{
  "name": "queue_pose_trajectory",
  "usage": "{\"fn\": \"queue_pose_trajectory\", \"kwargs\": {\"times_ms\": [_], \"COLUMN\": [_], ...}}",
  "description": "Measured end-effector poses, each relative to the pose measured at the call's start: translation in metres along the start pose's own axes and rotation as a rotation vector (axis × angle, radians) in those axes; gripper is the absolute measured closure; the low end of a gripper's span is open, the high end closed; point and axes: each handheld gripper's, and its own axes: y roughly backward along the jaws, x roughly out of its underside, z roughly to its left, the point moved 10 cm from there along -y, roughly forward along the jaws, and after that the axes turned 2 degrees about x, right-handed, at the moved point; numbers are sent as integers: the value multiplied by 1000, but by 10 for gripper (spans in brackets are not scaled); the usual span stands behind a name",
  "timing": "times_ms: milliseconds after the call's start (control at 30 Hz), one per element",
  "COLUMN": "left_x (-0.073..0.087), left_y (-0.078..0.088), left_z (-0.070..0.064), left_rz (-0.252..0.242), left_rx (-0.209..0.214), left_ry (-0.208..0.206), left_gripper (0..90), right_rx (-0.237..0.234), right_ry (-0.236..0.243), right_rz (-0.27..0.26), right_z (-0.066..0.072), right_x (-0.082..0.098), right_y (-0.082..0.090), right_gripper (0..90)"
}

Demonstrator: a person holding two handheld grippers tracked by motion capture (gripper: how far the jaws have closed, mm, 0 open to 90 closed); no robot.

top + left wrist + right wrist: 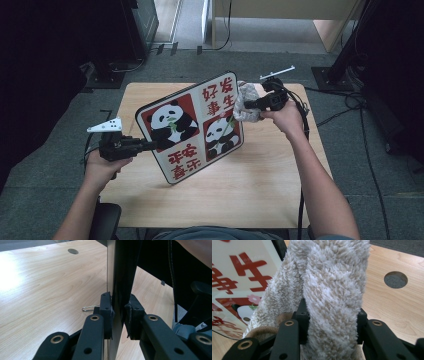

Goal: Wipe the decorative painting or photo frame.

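Between the left gripper's (150,145) jaws — the edge of a rigid, glossy square panda-print board (192,125), clamped and tilted on one corner above the wooden counter (260,175). Right gripper (329,322) is squeezed onto a fluffy beige-and-white cloth (329,280) pressed to the board's upper right. Board looks stiff, slick — best pinched at the rim; cloth soft, compressible.

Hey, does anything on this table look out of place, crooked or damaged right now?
Nothing looks damaged or spilled. The square panda board with red Chinese characters stands tilted on one corner on the light wooden table, but only because the left gripper clamps its edge. The right gripper presses a fluffy beige cloth against its top corner.
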Motion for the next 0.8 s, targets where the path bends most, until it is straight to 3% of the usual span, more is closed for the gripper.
{"fn": "queue_pose_trajectory", "kwargs": {"times_ms": [800], "left_x": [1], "left_y": [-1], "left_z": [-1], "left_rz": [-3], "left_rx": [4], "left_ry": [0], "left_gripper": [786], "right_rx": [-3], "right_ry": [-14], "right_rz": [-2], "right_z": [-10], "right_x": [32], "right_y": [-20], "right_gripper": [619]}}
